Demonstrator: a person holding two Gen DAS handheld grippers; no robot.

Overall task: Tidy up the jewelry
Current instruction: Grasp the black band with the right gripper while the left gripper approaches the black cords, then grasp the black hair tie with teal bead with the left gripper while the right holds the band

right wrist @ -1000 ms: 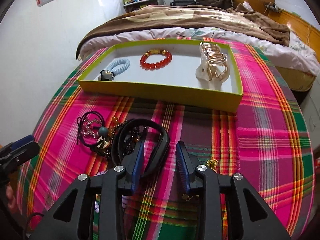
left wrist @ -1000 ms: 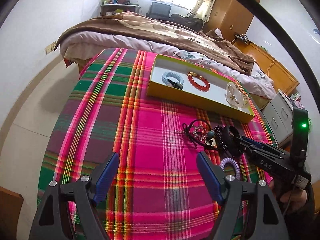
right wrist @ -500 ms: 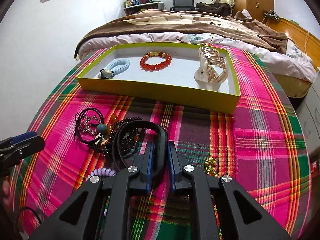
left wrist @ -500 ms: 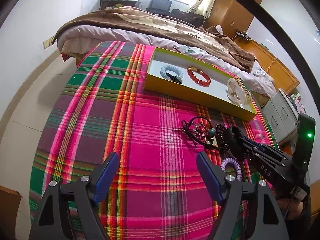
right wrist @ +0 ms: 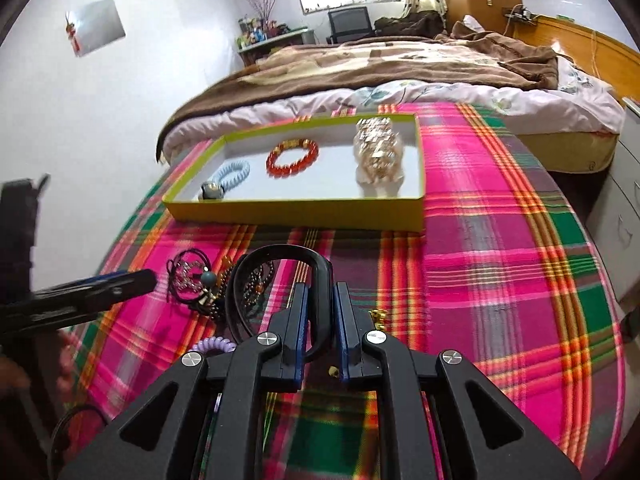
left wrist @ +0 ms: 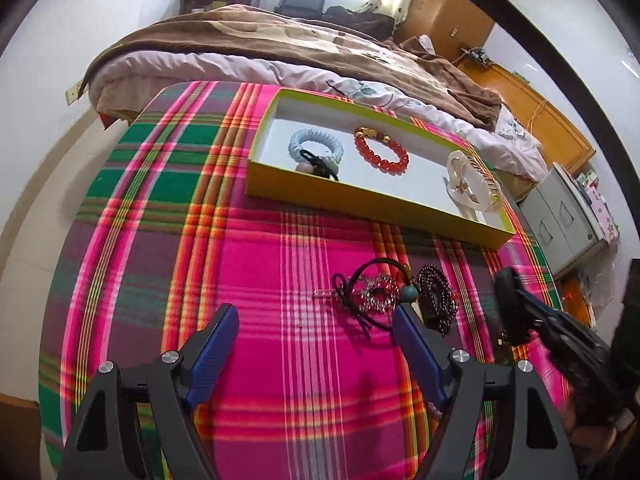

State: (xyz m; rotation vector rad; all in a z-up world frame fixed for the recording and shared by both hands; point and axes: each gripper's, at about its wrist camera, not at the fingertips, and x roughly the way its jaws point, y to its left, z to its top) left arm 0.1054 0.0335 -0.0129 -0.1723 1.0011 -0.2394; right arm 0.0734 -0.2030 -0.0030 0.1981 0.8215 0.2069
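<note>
The right hand-held gripper [right wrist: 320, 328] has just been closing and now pinches one side of the black headband [right wrist: 280, 254], lifting it. The tray [right wrist: 296, 210] lies straight ahead across the desk [right wrist: 500, 240]. The left hand-held gripper [left wrist: 316, 348] hangs open over bare cloth (holding nothing). The headband's near end is hidden behind the fingers.

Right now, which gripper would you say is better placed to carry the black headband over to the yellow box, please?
Right. The right gripper is already shut on the black headband, with the yellow box directly ahead. The left gripper hangs open and empty over bare cloth.
</note>
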